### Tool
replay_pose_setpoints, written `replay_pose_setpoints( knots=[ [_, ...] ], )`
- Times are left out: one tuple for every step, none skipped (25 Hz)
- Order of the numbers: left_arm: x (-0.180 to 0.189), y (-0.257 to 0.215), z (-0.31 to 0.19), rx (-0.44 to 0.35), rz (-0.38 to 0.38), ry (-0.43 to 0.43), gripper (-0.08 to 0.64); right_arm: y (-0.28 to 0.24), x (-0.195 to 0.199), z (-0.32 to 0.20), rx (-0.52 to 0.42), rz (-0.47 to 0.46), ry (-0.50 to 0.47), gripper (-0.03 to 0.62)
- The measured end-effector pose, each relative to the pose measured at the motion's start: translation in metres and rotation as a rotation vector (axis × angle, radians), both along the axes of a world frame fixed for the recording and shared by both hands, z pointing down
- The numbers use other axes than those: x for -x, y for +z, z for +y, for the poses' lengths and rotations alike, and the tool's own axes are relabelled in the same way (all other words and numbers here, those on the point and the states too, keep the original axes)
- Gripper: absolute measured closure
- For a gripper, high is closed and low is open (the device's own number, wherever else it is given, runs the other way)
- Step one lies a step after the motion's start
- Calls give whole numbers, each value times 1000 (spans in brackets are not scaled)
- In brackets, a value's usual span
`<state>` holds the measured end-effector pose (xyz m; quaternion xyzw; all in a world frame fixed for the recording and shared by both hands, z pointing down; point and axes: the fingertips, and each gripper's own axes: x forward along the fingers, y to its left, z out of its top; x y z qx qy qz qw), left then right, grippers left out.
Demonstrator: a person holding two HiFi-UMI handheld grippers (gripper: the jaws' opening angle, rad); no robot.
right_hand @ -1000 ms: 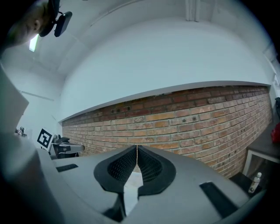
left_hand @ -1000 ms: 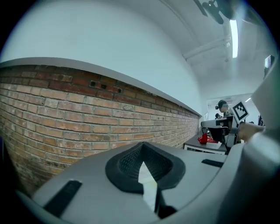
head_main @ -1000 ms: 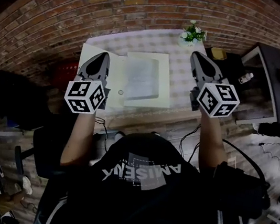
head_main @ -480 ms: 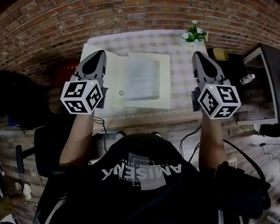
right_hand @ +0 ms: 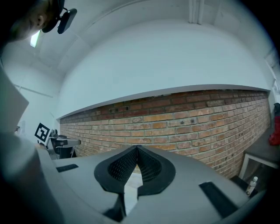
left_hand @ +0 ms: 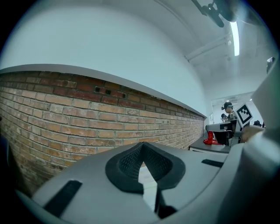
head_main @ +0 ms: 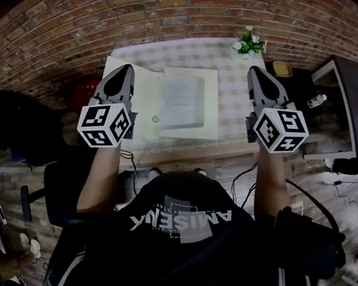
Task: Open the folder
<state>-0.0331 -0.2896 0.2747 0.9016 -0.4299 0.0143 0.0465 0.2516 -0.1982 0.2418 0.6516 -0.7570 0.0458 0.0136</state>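
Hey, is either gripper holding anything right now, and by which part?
Nothing is held. The left gripper and right gripper are both shut with nothing between their jaws; the folder lies on the table.

Cream folder [head_main: 147,99], open, flat on checked table [head_main: 180,54]

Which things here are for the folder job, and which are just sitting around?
For the job: folder, left gripper, right gripper.
Just lying about: flower pot, small bottle, yellow thing.
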Motion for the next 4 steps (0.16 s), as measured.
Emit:
replay_pose_setpoints(
  knots=[
    [1,1,0,4,0,-2,546,0,0,0,2,0,2,551],
    [2,2,0,8,0,-3,546,1,0,1,4,0,5,551],
    [2,3,0,13,1,-5,546,1,-1,1,5,0,7,551],
    [3,4,0,17,2,-7,546,1,-1,1,7,0,10,551]
  ],
)
